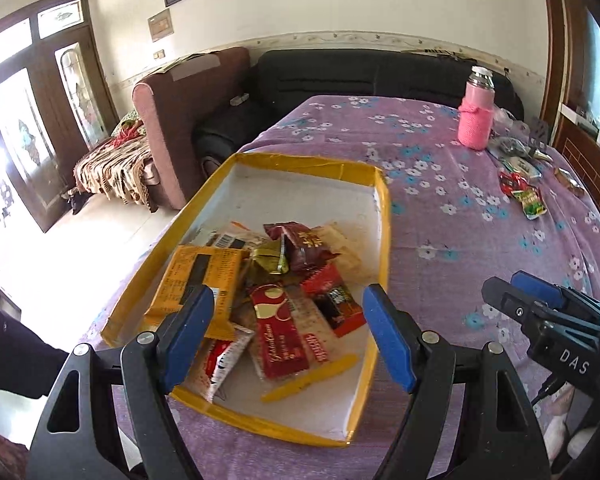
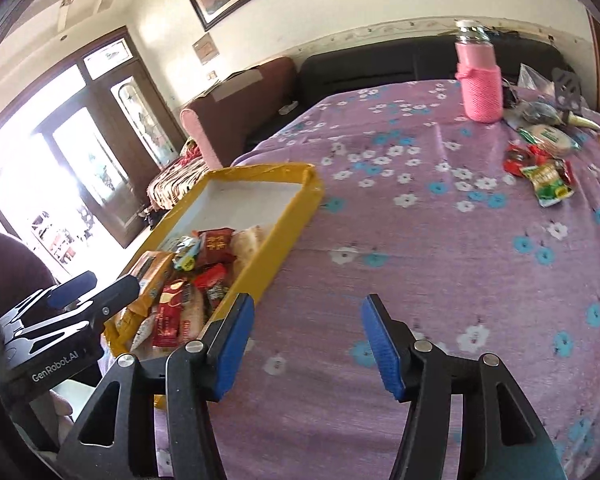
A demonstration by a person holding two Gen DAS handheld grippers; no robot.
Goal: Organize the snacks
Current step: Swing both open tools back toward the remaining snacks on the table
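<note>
In the left wrist view the left gripper has its fingers spread wide apart with nothing clamped between them; they hang over the near end of the yellow-rimmed tray, above the wrappers but pressing on none that I can tell. The tray sits along the left edge of the surface, and a heap of snack packets already lies in its near half, an orange packet and a dark red bar among them; its far half is bare. The right gripper shows at the right edge, empty as far as can be seen.

In the right wrist view the right gripper also has its fingers apart, less widely, with only flowered cloth between them and nothing touched. A few loose snacks lie near the far right corner of the surface, well apart from the tray, just beside a pink-sleeved bottle.

By my judgement most of the sorting is done, and those far packets are what remains to fetch.
</note>
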